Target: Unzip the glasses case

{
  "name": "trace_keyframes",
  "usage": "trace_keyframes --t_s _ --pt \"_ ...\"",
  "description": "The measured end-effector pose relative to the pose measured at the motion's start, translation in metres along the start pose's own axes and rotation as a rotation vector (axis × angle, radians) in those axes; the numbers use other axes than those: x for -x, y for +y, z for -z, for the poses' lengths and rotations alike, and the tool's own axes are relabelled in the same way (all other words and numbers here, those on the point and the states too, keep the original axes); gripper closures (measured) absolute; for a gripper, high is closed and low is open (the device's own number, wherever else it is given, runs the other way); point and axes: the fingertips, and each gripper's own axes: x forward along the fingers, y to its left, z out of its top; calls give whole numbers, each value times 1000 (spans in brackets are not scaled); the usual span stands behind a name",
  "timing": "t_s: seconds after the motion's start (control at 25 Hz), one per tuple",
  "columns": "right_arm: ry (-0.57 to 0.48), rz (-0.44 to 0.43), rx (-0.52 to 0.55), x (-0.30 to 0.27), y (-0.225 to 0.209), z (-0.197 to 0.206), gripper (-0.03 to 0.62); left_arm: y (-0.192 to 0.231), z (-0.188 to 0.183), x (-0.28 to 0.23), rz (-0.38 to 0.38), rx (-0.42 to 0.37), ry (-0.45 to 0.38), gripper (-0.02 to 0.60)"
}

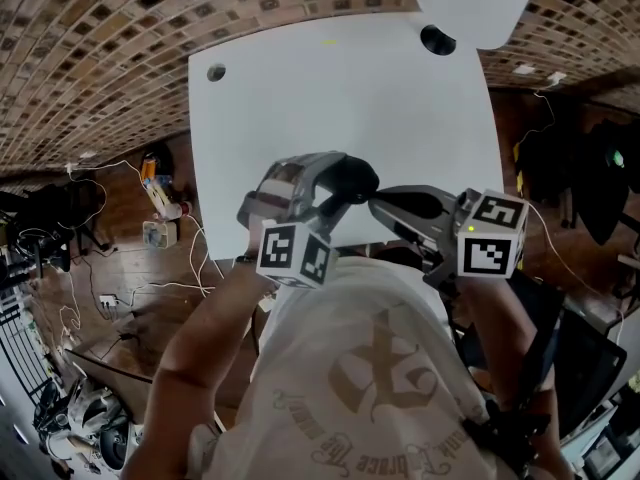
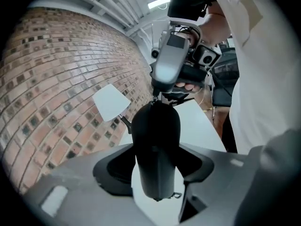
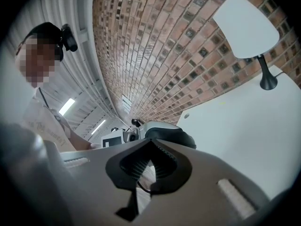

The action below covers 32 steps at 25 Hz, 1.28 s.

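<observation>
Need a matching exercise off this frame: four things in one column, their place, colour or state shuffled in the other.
1 glasses case
2 lamp shade
3 right gripper
4 table

A jaws together
B white, flat, below the held case
C black, between the jaws of the left gripper
D white, at the table's far right corner

Pairs: 1-C, 2-D, 3-A, 4-B

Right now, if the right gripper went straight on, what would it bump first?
The black glasses case, I think. It sits right beyond the right gripper's shut tips, held by the left gripper.
</observation>
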Motion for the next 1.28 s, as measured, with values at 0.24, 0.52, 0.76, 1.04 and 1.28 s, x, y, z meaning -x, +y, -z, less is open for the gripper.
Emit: trace_keyframes --t_s 0.24,0.52,0.76,1.04,1.28 --pt "18 13 7 3 -7 2 588 0 7 4 27 -47 32 330" --pt "56 -15 22 -8 0 8 588 -11 9 2 77 -7 17 316" --pt "102 13 8 -19 -7 23 588 -32 -1 -5 118 12 -27 254" --pt "115 22 6 -20 -11 26 588 -35 -3 -7 138 78 -39 293" --pt "129 33 23 -12 -15 26 588 -32 3 -5 129 40 -27 318"
